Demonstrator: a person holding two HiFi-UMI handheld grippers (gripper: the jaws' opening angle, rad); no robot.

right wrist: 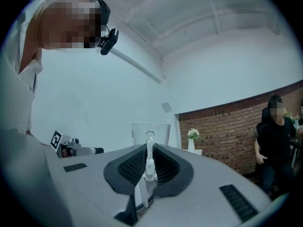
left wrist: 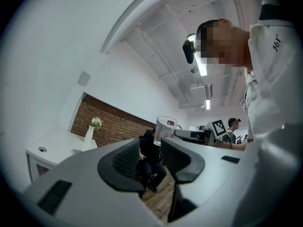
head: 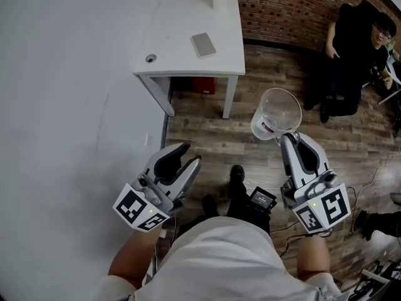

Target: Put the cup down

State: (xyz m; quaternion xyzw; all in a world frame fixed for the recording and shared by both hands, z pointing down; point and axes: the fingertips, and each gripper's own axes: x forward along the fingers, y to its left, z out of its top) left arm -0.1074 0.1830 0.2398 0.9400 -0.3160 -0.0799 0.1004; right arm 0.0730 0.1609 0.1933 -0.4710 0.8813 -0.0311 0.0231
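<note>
The only print that can be read is "361" with a small degree mark, in dark characters on the chest of the person's white shirt (left wrist: 279,60), while the small dark label (left wrist: 171,123) near the rim of the cup (head: 276,113) is too small to read.

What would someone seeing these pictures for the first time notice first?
The clear cup, held in the air above the wooden floor by its handle in the right gripper, stands out first. Next come the left gripper beside it, open and empty, and the white table ahead by the brick wall.
</note>
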